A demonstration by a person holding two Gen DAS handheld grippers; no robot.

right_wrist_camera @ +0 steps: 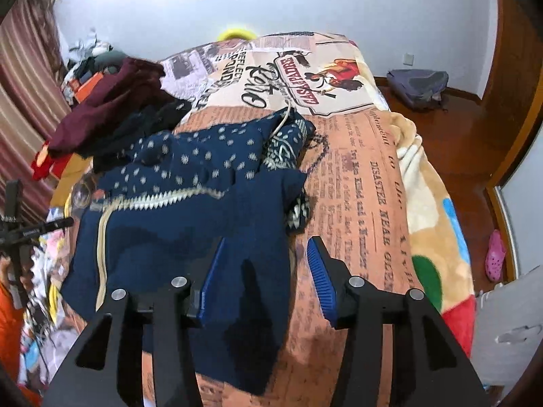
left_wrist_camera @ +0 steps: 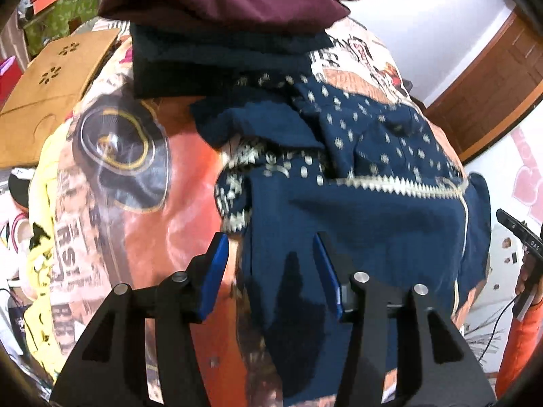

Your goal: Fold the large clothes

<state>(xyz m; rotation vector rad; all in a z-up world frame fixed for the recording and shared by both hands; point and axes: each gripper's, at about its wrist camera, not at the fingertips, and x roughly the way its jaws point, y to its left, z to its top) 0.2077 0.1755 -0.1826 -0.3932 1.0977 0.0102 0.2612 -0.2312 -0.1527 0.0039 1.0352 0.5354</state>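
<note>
Bed [right_wrist_camera: 356, 183] holds the navy sweater [right_wrist_camera: 190, 237], heaped and half folded near the front edge, with a stack of clothes [left_wrist_camera: 224, 10] behind it. My left gripper [left_wrist_camera: 268, 264] and right gripper [right_wrist_camera: 264, 264] both hang over its hem, jaws spread, pinching nothing. Mid-fold, I'd say; next I need a fresh grip on the edge.
</note>
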